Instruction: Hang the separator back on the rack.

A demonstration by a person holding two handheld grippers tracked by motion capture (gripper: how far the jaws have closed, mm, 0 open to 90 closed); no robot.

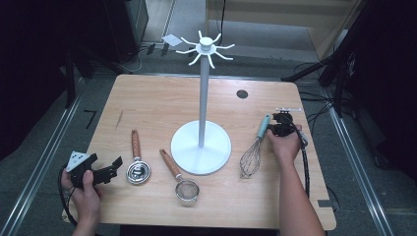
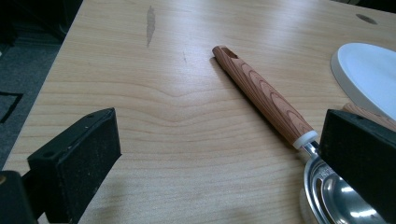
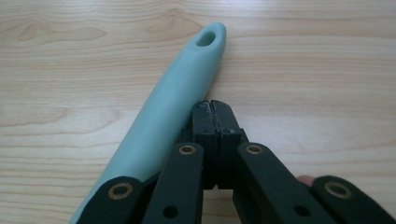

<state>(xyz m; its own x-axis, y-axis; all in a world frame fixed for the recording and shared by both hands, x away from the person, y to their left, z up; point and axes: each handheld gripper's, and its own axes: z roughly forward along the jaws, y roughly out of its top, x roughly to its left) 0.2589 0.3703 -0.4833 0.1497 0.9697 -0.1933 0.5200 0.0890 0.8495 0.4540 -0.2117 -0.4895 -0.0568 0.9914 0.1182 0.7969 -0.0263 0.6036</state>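
— Right gripper (image 3: 215,108)?
— Jaws pressed together, empty, touching the whisk (image 3: 173,107) handle's right side.
— And the whisk?
— Flat on the tabletop (image 1: 147,103), right of the stand (image 1: 201,146).

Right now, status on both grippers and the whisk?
Right gripper shut, empty, jaws beside whisk handle. Left gripper open, empty, by wood-handled ladle. Whisk flat on table. White hook stand close by at centre.
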